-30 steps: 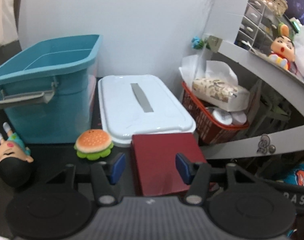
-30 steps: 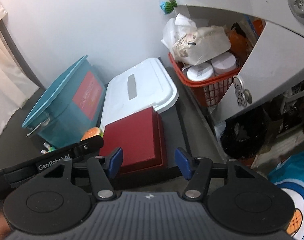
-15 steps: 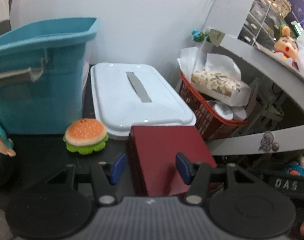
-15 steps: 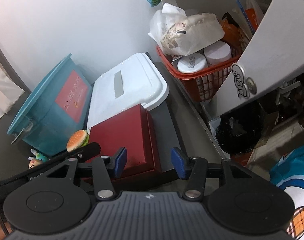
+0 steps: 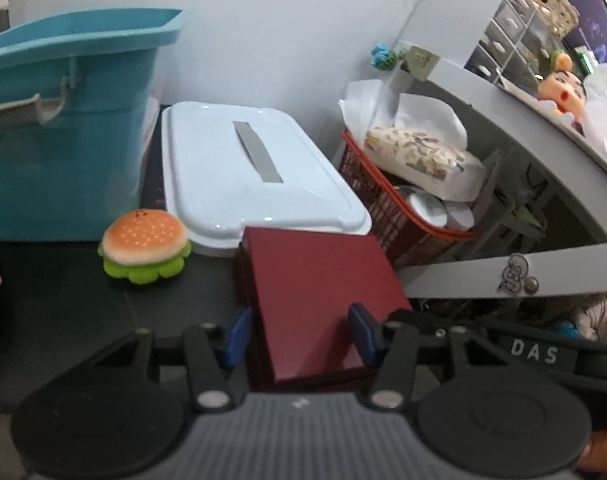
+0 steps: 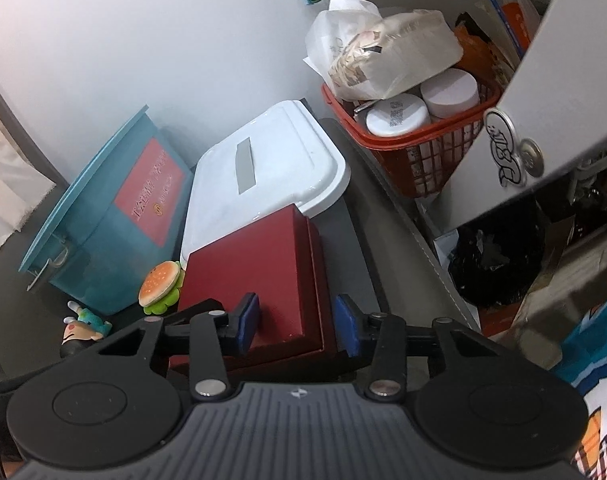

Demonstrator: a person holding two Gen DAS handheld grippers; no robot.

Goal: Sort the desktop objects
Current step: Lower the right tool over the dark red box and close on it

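Observation:
A dark red box lies on the black desk in front of a white lidded container; it also shows in the right wrist view. My left gripper is open, its blue pads straddling the box's near left part. My right gripper is open, its pads either side of the box's near right corner. A burger toy sits left of the box, also in the right wrist view. A small doll lies further left.
A teal bin stands at the back left by the wall. A red basket with jars and a bag sits right of the white container. A grey cabinet door hangs open on the right.
Both grippers have moved down and in on the red box; their open pads now sit beside its near edge. The right gripper's opening has narrowed slightly.

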